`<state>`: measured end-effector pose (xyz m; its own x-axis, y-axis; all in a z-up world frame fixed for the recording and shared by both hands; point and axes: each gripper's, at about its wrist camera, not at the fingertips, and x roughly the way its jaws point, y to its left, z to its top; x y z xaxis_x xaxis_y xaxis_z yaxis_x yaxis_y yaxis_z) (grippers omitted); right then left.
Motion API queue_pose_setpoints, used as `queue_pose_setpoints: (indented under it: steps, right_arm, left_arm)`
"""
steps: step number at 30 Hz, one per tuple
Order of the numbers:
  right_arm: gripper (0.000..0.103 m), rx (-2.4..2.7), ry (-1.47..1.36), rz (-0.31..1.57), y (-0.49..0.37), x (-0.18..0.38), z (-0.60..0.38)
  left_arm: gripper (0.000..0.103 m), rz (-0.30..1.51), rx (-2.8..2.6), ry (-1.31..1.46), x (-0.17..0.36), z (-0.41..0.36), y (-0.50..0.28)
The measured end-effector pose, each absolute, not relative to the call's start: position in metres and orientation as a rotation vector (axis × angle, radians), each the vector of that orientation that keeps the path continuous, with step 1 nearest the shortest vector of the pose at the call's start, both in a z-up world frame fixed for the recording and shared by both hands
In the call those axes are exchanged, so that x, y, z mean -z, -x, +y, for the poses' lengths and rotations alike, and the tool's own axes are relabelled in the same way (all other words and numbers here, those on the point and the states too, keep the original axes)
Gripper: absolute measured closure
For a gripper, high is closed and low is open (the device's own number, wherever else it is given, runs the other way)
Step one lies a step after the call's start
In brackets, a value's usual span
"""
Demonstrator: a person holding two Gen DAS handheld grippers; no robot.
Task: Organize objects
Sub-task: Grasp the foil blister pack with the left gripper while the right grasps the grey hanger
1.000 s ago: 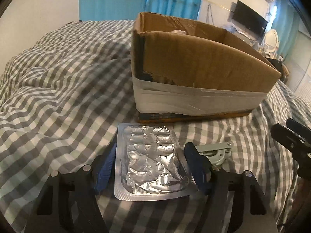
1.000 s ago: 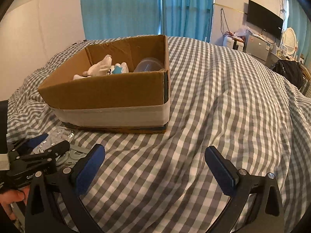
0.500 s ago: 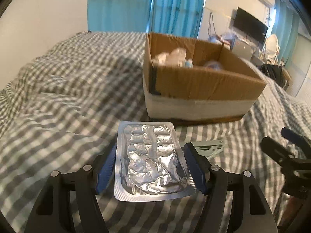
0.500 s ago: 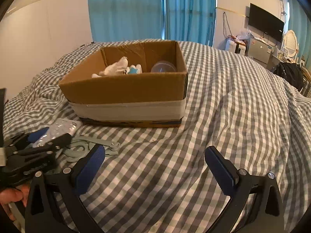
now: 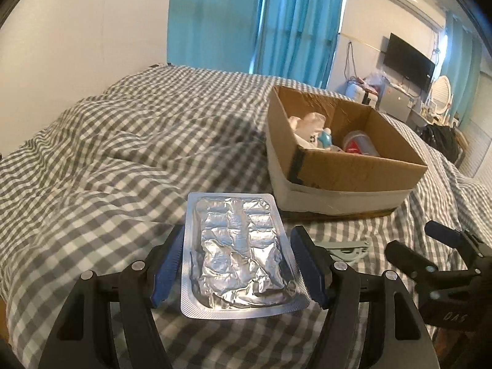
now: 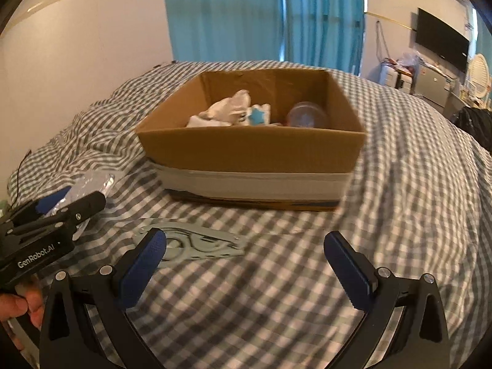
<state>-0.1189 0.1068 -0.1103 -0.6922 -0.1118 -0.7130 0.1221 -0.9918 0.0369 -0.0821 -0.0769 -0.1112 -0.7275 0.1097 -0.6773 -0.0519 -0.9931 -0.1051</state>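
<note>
Because the foil blister pack [image 5: 240, 252], clamped by its long edges in the left gripper [image 5: 238, 264] short of the cardboard box [image 5: 338, 160], looks light, thin and crushable, gentle edge pressure suits it, while the right gripper [image 6: 246, 264] hangs wide and empty.

Left tongs [image 5: 238, 269]: black frame, two angled arms, each ending in a dark blue ribbed pad.
Left tongs fasteners: round silver screw heads on the arm joints, two to each side.
Left tongs marking: white lettering "GenRobot.AI" on the black body, seen from the right wrist view [image 6: 46, 230].
Right tongs [image 6: 246, 264]: same black frame, curved arms, long blue textured pads on the inner faces.
Right tongs fasteners: silver screws near each pad's base.
Right tongs marking: faint grey letters on its black side, unreadable in the left wrist view [image 5: 436, 264].
Hand [image 6: 18, 307]: fingers at the near left edge, no sleeve visible.
</note>
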Motion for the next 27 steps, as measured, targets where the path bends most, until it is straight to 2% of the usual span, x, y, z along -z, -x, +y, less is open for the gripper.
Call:
queue_pose_setpoints:
  steps: [14, 21, 27]
  right_arm:
    - [0.000, 2.615, -1.285, 0.051, 0.150, 0.158, 0.070]
    - [0.000, 2.505, -1.304, 0.160, 0.173, 0.178, 0.052]
    - [0.000, 2.413, -1.382, 0.006, 0.193, 0.195, 0.061]
  left_arm:
    - [0.032, -0.200, -2.817, 1.185, 0.123, -0.090, 0.092]
    - [0.032, -0.190, -2.819, 1.204, 0.126, -0.090, 0.095]
    - [0.032, -0.156, -2.825, 1.225, 0.129, -0.087, 0.096]
